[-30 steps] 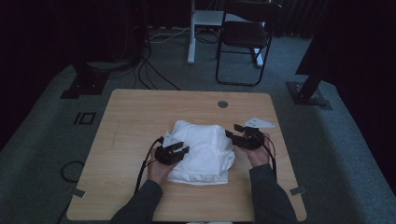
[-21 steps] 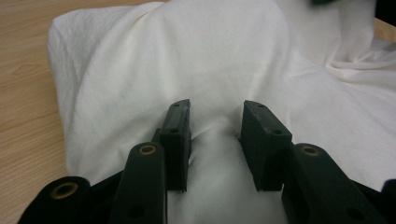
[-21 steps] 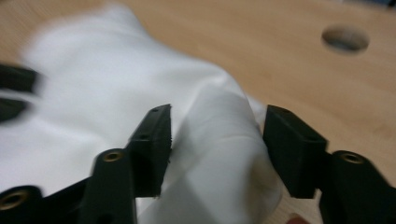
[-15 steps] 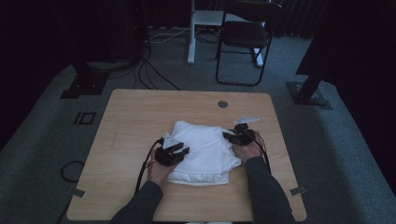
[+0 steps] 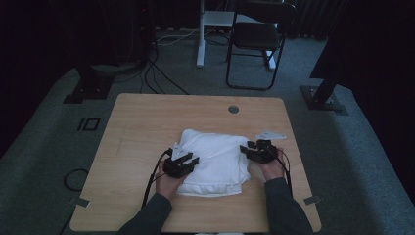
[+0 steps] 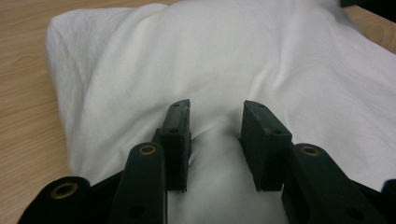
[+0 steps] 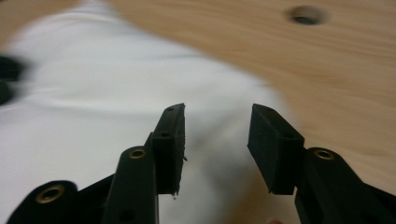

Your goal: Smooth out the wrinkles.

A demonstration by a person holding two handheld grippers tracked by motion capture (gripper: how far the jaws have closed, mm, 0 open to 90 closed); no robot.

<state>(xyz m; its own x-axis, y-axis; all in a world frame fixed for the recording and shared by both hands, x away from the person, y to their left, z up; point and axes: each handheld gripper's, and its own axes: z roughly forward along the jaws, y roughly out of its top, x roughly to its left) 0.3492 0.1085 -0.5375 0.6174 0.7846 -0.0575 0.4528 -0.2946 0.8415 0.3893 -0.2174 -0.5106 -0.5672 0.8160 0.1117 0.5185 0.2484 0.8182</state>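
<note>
L gripper [image 6: 215, 140]: jaws partly apart, pressed down into the white cloth [image 6: 243, 60]. A raised ridge of fabric sits between them; the pads flank it closely, but a firm pinch can't be told from the left gripper view. In the high view the L gripper [image 5: 182, 163] lies on the cloth's near-L part, about 8 o'clock of the cloth's middle, jaws aimed toward 2 o'clock, hand behind it at 6.

R gripper [image 7: 215, 140]: jaws apart and have just been opening. Nothing is clamped; cloth [image 7: 93, 93] lies under and beyond them, its edge running between the jaws, bare table [image 7: 224, 42] past it. That view is motion-blurred. In the high view the R gripper [image 5: 258, 151] is at the cloth's R edge, about 3 o'clock, pointing toward 10 o'clock.

Cloth [image 5: 215, 159]: folded, rumpled, roughly square, lying flat on the table [image 5: 147, 122], a bit near of ctr and slightly R. Cable hole [image 5: 233, 109] in the tabletop at 12 o'clock of the cloth, well apart. Chair [image 5: 257, 44] on the floor beyond the table's far edge.
</note>
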